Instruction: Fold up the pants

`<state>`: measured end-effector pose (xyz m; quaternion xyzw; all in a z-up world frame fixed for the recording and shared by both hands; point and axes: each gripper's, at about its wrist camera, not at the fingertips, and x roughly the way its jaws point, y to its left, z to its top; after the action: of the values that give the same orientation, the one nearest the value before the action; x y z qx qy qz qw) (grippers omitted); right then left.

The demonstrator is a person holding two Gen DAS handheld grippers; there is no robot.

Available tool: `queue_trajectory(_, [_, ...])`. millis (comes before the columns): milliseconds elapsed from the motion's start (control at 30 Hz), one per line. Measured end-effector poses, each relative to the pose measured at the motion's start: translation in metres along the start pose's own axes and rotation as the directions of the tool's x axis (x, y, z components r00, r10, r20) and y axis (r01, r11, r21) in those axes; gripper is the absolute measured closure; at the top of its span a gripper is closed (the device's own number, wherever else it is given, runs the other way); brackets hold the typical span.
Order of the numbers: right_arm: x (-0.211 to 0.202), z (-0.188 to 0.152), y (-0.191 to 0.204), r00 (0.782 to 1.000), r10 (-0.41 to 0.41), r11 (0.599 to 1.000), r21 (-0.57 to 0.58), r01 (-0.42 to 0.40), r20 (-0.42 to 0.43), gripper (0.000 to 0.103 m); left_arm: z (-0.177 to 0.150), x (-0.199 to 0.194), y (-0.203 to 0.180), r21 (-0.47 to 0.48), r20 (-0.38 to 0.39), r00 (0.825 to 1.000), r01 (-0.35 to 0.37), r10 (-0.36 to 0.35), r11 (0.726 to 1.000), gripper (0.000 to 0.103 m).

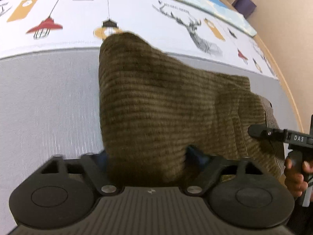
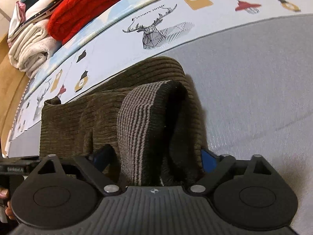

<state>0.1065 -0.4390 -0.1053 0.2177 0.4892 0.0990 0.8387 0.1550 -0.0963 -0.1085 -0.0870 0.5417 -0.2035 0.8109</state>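
The olive corduroy pants [image 1: 156, 101] lie bunched on the grey bed sheet [image 1: 49, 101]. The left hand-held gripper [image 1: 145, 160] and right hand-held gripper [image 2: 156, 156] each pinch a thick fold.

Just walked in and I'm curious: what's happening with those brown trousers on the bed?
A person is folding brown corduroy pants on a grey bedsheet, using a handheld gripper in each hand. The left gripper has one end of the fabric bunched between its fingers; the right gripper has the striped waistband between its own. Folded blankets sit stacked beyond.
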Motion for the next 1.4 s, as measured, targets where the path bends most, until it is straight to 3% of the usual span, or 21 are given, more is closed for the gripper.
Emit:
queue_trajectory(33, [0.0,0.001,0.004,1.0,-0.009,1.0,-0.014,0.009,0.009,0.023,0.003,-0.002,0.0,0.013,0.02,1.0,0.002,-0.002,1.0,0.047])
queue_trajectory(100, [-0.002,0.006,0.014,0.999,-0.019,0.999,-0.04,0.02,0.046,0.032,0.01,-0.011,0.001,0.033,0.064,0.998,0.01,-0.012,0.999,0.061])
queue_trajectory(233, [0.0,0.022,0.035,0.992,-0.005,0.999,-0.048,0.011,0.123,0.043,0.031,-0.033,0.01,0.058,0.173,0.985,-0.019,0.009,0.998,0.067])
queue_trajectory(367, [0.005,0.046,0.079,0.977,0.051,0.993,-0.116,-0.027,0.207,0.047,0.064,-0.061,0.041,-0.032,0.268,0.963,-0.022,0.03,0.999,0.068])
queue_trajectory(500, [0.012,0.076,0.122,0.947,0.116,0.979,-0.195,-0.059,0.299,0.047,0.095,-0.092,0.069,-0.04,0.365,0.929,-0.041,0.053,0.998,0.067])
queue_trajectory(567, [0.02,0.093,0.139,0.935,0.151,0.973,-0.213,-0.084,0.322,0.047,0.106,-0.101,0.082,-0.039,0.389,0.919,-0.057,0.067,0.998,0.061])
queue_trajectory(600, [0.026,0.1,0.145,0.933,0.161,0.972,-0.213,-0.095,0.322,0.044,0.111,-0.101,0.089,-0.064,0.385,0.918,-0.076,0.095,0.995,0.05])
queue_trajectory(667, [0.043,0.114,0.151,0.944,0.144,0.978,-0.191,-0.089,0.296,0.033,0.117,-0.1,0.105,-0.183,0.378,0.901,-0.154,0.214,0.971,0.047])
queue_trajectory(733, [0.066,0.123,0.152,0.968,0.029,0.988,-0.152,0.01,0.249,0.029,0.118,-0.103,0.118,-0.265,0.368,0.888,-0.185,0.277,0.946,0.047])
queue_trajectory(767, [0.077,0.126,0.151,0.97,-0.061,0.987,-0.128,0.093,0.233,0.03,0.117,-0.104,0.121,-0.28,0.362,0.893,-0.169,0.267,0.945,0.047])
queue_trajectory(833, [0.085,0.13,0.147,0.952,-0.2,0.973,-0.071,0.222,0.23,0.031,0.118,-0.105,0.119,-0.254,0.348,0.917,-0.107,0.194,0.961,0.047])
queue_trajectory(933, [0.076,0.136,0.144,0.959,-0.14,0.988,-0.03,0.152,0.246,0.031,0.116,-0.098,0.104,-0.142,0.295,0.942,-0.124,0.162,0.982,0.047])
queue_trajectory(1033, [0.075,0.129,0.163,0.97,-0.073,0.982,-0.152,0.11,0.231,0.031,0.104,-0.067,0.1,-0.064,0.106,0.981,-0.155,0.162,0.986,0.047])
queue_trajectory(1067, [0.082,0.124,0.167,0.978,-0.094,0.971,-0.202,0.131,0.185,0.031,0.098,-0.053,0.097,-0.032,0.041,0.982,-0.182,0.183,0.983,0.047])
queue_trajectory(1133, [0.108,0.112,0.164,0.974,-0.22,0.936,-0.267,0.228,0.058,0.02,0.09,-0.044,0.082,0.083,0.04,0.965,-0.263,0.26,0.961,0.044])
queue_trajectory(1167, [0.111,0.11,0.161,0.97,-0.238,0.938,-0.249,0.241,0.042,0.019,0.089,-0.047,0.077,0.095,0.047,0.96,-0.278,0.274,0.956,0.044])
queue_trajectory(1233, [0.099,0.114,0.155,0.977,-0.205,0.963,-0.165,0.213,0.063,0.029,0.085,-0.06,0.066,0.114,0.086,0.962,-0.267,0.258,0.957,0.044])
queue_trajectory(1300, [0.082,0.112,0.16,0.974,-0.184,0.965,-0.162,0.204,0.131,0.032,0.081,-0.072,0.057,0.156,0.14,0.971,-0.214,0.193,0.964,0.044])
queue_trajectory(1367, [0.079,0.107,0.16,0.974,-0.187,0.954,-0.211,0.211,0.127,0.032,0.071,-0.06,0.049,0.216,0.091,0.98,-0.191,0.175,0.958,0.044])
queue_trajectory(1400, [0.088,0.102,0.156,0.971,-0.229,0.941,-0.237,0.24,0.076,0.024,0.062,-0.047,0.044,0.274,0.059,0.973,-0.232,0.225,0.933,0.044])
